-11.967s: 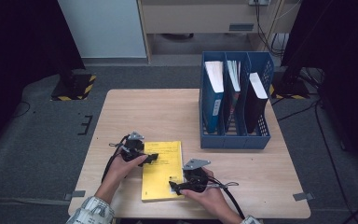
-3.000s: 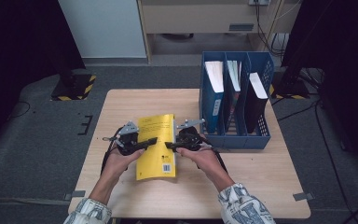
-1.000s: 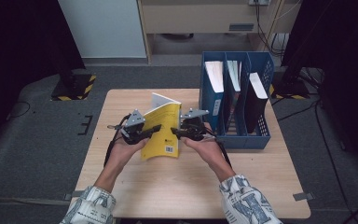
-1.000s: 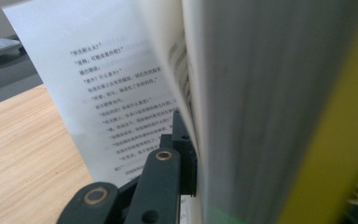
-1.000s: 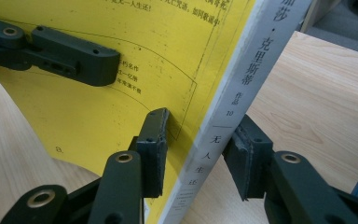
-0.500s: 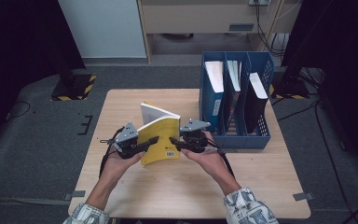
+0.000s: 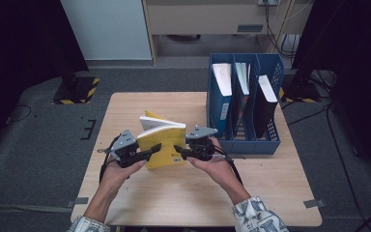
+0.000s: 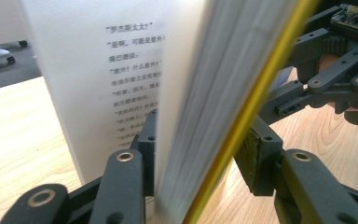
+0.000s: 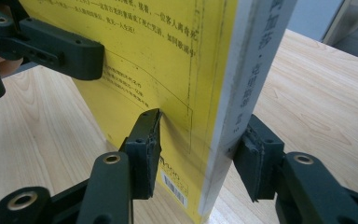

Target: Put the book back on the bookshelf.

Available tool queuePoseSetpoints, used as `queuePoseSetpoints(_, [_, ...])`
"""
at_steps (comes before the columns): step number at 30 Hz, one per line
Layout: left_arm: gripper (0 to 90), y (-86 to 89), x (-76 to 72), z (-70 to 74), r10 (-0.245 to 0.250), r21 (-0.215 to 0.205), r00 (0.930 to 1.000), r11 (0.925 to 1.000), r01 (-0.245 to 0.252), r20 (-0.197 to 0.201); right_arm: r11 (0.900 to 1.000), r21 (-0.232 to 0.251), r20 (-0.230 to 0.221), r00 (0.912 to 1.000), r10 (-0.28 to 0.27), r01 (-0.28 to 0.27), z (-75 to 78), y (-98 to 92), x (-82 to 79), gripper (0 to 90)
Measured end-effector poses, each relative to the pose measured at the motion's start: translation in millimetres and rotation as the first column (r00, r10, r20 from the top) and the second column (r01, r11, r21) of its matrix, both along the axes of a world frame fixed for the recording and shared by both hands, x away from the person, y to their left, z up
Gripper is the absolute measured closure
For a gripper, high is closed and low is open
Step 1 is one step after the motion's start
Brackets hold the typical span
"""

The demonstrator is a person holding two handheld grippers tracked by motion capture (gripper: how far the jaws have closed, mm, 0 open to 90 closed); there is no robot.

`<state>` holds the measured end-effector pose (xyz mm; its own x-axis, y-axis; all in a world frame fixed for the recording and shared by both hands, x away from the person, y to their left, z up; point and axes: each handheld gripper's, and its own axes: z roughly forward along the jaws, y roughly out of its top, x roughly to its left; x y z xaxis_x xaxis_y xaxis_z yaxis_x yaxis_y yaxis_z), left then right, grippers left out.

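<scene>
The book stands near-upright on the desk in the lower middle of the high view, just left of the blue file rack, with one tool on each side. The left tool is clamped on the fore-edge side; in its own view the jaws close on the block of pages and yellow cover, while one loose page has slipped outside the grip and fans open. The right tool is clamped across the spine, one jaw on the yellow back cover, the other on the far side.

The work in hand looks like standing the book up to file it in the rack. To do it well, both grips should hold firm and level so the book does not twist. The fanned page should fall back before the book goes in, or it may crease. The spine would best lead down into a free slot, clear of the books already there.

Twelve seconds ago the book lay flat on the desk near the bottom edge. Since then it has been tipped up by stages, and in the last half second it has come a little lower and nearer the person.
</scene>
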<state>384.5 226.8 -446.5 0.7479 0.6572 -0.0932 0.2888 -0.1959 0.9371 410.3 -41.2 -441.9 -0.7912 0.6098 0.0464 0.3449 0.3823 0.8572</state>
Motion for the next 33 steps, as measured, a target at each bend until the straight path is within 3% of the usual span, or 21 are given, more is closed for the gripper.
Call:
queuePoseSetpoints(8, [58.0,6.4,-3.7,-7.4,0.011,-0.009,0.9999,0.9999,-0.012,-0.007,1.000,0.008,-0.005,0.9999,0.008,-0.008,0.1,0.2,-1.9,50.9])
queuePoseSetpoints(23, [63.7,16.2,-12.4,-25.8,0.020,0.028,0.9988,0.9994,-0.018,-0.044,0.999,0.007,-0.018,0.9990,0.040,-0.040,0.8,2.4,-5.7,39.6])
queuePoseSetpoints(33, [64.6,19.4,-16.8,-32.1,0.034,0.039,0.9976,0.9987,-0.032,-0.060,0.998,0.012,-0.016,0.9982,0.057,-0.057,0.6,-0.6,-8.4,43.2])
